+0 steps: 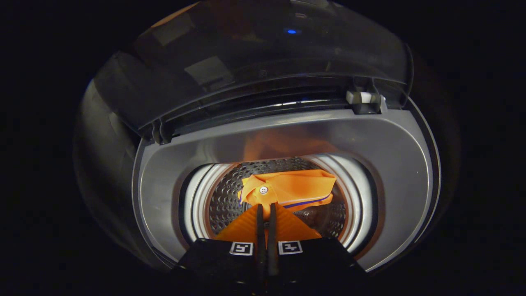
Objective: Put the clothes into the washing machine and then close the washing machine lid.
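An orange garment (pixel 298 187) with a white button and a thin blue line hangs inside the perforated drum (pixel 224 199) of the top-loading washing machine (pixel 390 160). My gripper (pixel 266 208) reaches down into the drum opening, its two fingers pressed close together on a fold of the garment's lower edge. The garment hangs bunched just beyond the fingertips, above the dark drum bottom. The tinted transparent lid (pixel 246 61) stands raised behind the opening.
A grey collar (pixel 164 181) rings the drum mouth, with a bright inner ring (pixel 197 201) around the drum. A white hinge piece (pixel 363 98) sits at the lid's base on the right. The surroundings are dark.
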A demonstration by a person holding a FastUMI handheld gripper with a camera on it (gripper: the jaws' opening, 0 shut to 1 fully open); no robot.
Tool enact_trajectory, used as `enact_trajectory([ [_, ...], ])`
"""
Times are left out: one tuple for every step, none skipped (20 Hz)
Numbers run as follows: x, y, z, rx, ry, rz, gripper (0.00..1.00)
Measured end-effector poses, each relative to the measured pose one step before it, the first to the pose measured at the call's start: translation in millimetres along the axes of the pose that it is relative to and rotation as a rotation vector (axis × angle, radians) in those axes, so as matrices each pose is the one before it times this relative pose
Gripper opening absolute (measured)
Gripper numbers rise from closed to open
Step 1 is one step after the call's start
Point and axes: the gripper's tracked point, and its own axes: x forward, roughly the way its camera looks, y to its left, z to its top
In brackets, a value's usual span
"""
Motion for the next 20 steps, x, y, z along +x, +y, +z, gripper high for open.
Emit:
enact_trajectory([
  [0.27,-1.32,-0.45,-0.00151,0.00078,-0.00484,0.09],
  [0.79,-2.08,0.41,-0.00151,0.00059,-0.0094,0.09],
  [0.03,-2.1,-0.04,-0.00081,-0.00097,-0.00992,0.11],
  [-0.28,-1.0,0.85,0.0049,-0.00471,-0.00059,0.11],
  [1.51,0.38,0.12,0.00456,-0.00229,0.00091,0.13],
  [0.2,0.84,-0.2,0.00328,-0.00029,0.00771,0.16],
  [-1.59,2.57,2.9,0.00129,-0.01543,0.00719,0.16],
  [-1.55,-1.23,3.63,-0.01057,-0.01178,-0.00381,0.21],
  [-0.84,-2.53,0.85,-0.0132,-0.00833,-0.00798,0.19],
  [-1.75,-0.61,-0.76,-0.0101,0.00663,-0.0032,0.29],
  [-2.56,0.13,-1.32,-0.00357,0.00425,0.00258,0.38],
  [-3.34,0.8,0.99,0.00054,-0.00353,0.00271,0.48],
  [-1.45,1.04,-1.2,-0.00208,-0.00089,0.00167,0.55],
  [-0.71,-1.55,-0.2,-0.00092,-0.00825,-0.00597,0.63],
  [-2.64,1.28,0.62,0.0017,-0.00718,0.00311,0.7],
  [-1.22,-0.14,-0.94,-0.00078,0.00156,-0.00039,0.77],
  [-3.49,-0.45,-0.98,-0.00296,-0.00067,0.00385,0.85],
  [-3.31,-1.57,0.01,-0.00148,0.00085,-0.00277,0.92],
  [-5.07,-0.18,-0.92,-0.0023,-0.00434,0.00158,0.93],
  [-5.3,-0.2,2.03,-0.00633,-0.00606,-0.00081,0.97],
])
